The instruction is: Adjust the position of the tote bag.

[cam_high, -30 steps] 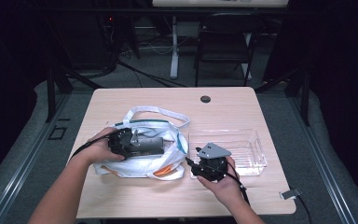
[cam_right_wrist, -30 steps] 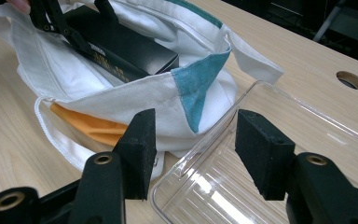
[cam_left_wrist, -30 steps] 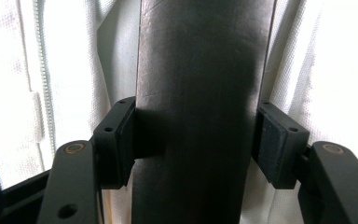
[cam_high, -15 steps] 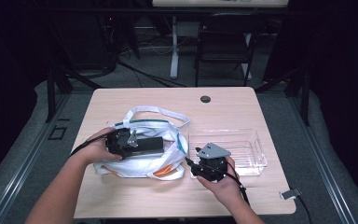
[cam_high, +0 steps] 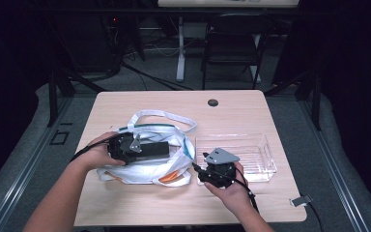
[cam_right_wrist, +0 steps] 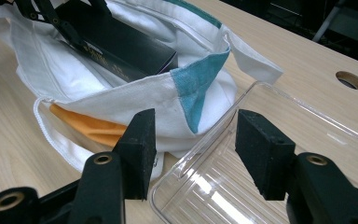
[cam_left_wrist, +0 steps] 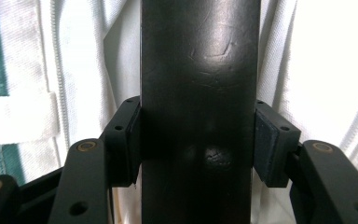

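Note:
A white cloth bag (cam_high: 147, 169) with teal trim lies on the wooden table (cam_high: 125, 203), its mouth open. Inside it a long black box (cam_high: 155, 148) lies flat. My left gripper (cam_high: 142, 148) reaches into the bag; its jaws have just been closing, and both pads now press the sides of the black box (cam_left_wrist: 198, 93). My right gripper (cam_high: 200, 167) rests low beside the bag, open, with nothing gripped. In the right gripper view its jaws (cam_right_wrist: 196, 140) point at the bag (cam_right_wrist: 135, 93) and the near corner of a clear plastic tray (cam_right_wrist: 261, 186).
The clear tray (cam_high: 263, 164) sits right of the bag. Something orange (cam_right_wrist: 88, 126) shows under the bag's white cloth. A round cable hole (cam_high: 213, 102) is in the table's far edge. Chairs and desk legs stand in the dark beyond.
The left gripper's jaws have closed onto the black box in the bag. The right hand has stayed where it was.

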### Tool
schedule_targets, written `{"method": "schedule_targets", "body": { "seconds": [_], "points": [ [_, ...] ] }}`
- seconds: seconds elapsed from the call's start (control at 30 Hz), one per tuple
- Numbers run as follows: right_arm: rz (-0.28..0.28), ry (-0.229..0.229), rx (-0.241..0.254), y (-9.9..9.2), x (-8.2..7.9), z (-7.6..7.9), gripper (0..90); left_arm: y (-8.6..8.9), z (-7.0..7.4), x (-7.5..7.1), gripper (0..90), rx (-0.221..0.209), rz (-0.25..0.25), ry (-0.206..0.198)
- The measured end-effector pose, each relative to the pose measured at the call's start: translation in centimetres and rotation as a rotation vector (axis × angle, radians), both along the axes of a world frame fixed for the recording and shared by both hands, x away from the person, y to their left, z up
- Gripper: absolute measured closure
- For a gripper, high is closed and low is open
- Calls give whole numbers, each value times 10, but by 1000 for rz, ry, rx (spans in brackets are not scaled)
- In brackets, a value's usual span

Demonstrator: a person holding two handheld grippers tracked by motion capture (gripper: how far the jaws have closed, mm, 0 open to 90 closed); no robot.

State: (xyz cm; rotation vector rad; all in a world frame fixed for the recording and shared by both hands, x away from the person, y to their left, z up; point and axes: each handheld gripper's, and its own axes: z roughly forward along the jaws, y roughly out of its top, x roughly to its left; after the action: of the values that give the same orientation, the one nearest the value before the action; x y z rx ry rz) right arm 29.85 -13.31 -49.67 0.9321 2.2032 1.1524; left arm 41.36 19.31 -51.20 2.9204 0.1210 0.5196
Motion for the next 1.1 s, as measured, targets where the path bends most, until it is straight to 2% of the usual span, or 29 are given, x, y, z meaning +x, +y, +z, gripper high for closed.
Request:
{"method": "schedule_targets", "body": {
  "seconds": [0.17, 0.3, 0.43, 0.8, 1.1],
  "points": [
    [0, -1, 0, 0, 0, 0, 478, 1, 7, -2, 438, -7, 2, 9],
    [0, 0, 1, 0, 0, 0, 476, 4, 12, -4, 439, -43, 6, 23],
    [0, 0, 2, 0, 0, 0, 476, 7, 16, -5, 440, -50, 15, 35],
    [-1, 1, 2, 1, 0, -1, 474, 16, 29, -9, 438, -113, 48, 55],
    [-3, 6, -2, 0, 1, -1, 467, 18, 39, -11, 438, -139, 52, 51]
  ]
}}
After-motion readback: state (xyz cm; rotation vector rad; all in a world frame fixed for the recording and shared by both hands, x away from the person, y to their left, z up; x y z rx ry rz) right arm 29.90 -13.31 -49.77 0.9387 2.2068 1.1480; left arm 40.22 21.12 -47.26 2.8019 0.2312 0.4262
